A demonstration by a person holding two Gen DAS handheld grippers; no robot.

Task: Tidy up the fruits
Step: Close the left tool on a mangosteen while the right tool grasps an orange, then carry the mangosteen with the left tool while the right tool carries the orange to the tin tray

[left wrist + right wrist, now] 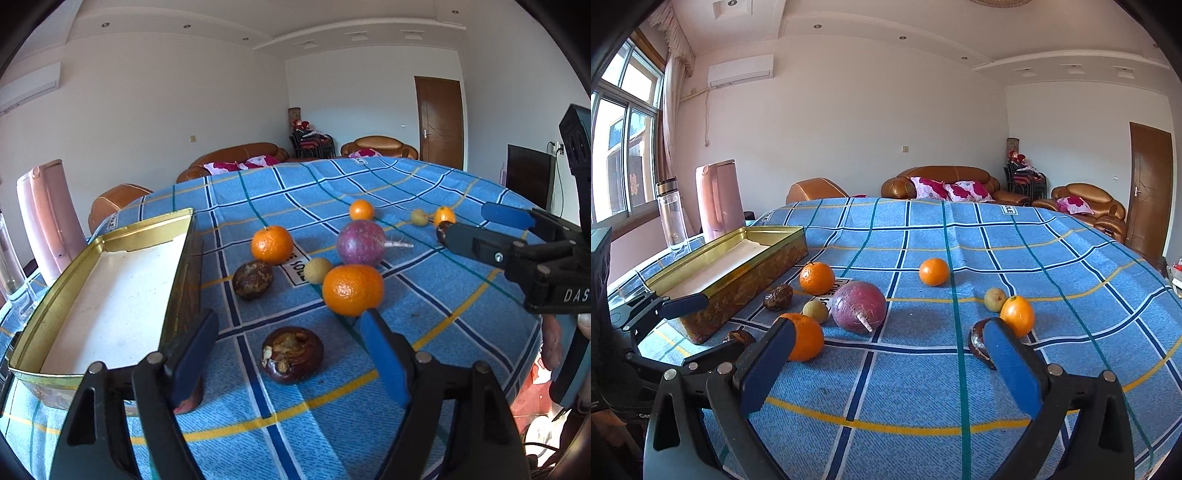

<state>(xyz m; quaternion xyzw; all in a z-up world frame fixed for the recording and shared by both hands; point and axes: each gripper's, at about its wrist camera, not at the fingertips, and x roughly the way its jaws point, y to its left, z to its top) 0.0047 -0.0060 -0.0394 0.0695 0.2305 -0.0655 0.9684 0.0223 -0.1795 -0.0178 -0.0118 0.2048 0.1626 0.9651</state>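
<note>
Several fruits lie on the blue checked tablecloth [406, 184]: oranges [352, 290] [817, 277], a purple round fruit [361, 242] [858, 306], small yellow fruits [318, 270] [994, 299] and dark brown fruits [292, 354] [778, 296]. An open gold tin box [110, 291] [738, 254] stands at the left, empty. My left gripper [291, 354] is open just above the nearest brown fruit, beside the tin. My right gripper [890, 365] is open and empty; its right finger hides part of a brown fruit [977, 341] next to an orange [1017, 315].
A pink jug [718, 197] and a clear bottle [670, 216] stand behind the tin at the table's left edge. Brown sofas [942, 184] stand beyond the table. The right gripper [491, 229] shows at the right edge of the left wrist view.
</note>
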